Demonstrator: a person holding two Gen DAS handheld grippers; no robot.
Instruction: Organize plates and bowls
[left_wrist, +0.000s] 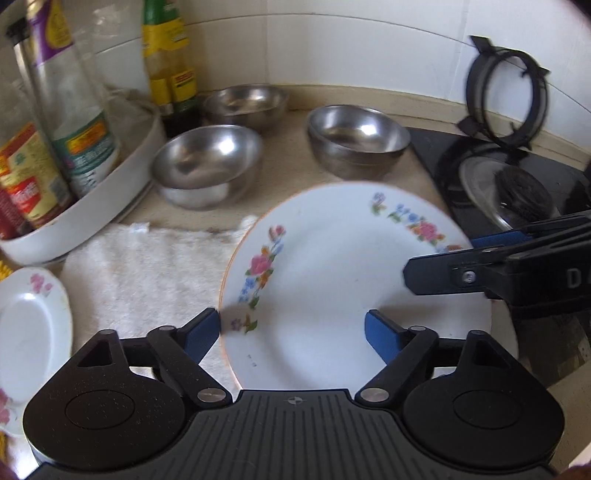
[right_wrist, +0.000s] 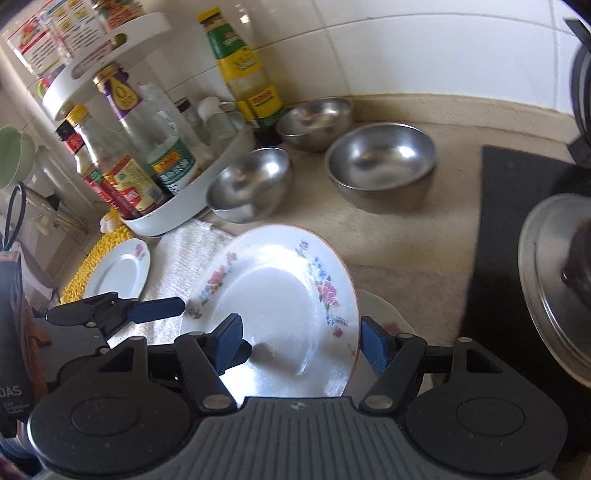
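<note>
The bench (left_wrist: 288, 162) is beige stone against a white tiled wall, with a black hob (left_wrist: 443, 155) at its right end; the large floral plate (left_wrist: 332, 280) sits at the middle, partly over a white towel (left_wrist: 147, 273), and in the right view it looks tilted, its right rim raised. My left tool (left_wrist: 291, 336) is spread wide, one finger at the plate's left rim and the other over its well; my right tool (right_wrist: 301, 345) is wide too, straddling the right rim, one finger above the plate's face and one beyond its edge; I cannot tell whether any finger touches the china. Three steel bowls stand behind, apart from one another: the near bowl (left_wrist: 207, 162), the corner bowl (left_wrist: 245, 105) and the right bowl (left_wrist: 358, 138). A small floral plate (right_wrist: 118, 271) lies left of the towel; only the right view shows the yellow mat (right_wrist: 92, 258) under it, a pale dish (right_wrist: 384, 310) below the large plate's raised rim, and a steel lid (right_wrist: 546, 288) on the hob. Only the left view shows the black pan ring (left_wrist: 506, 96) propped against the wall. A white rack (left_wrist: 110, 192) of sauce bottles stands at the left.
</note>
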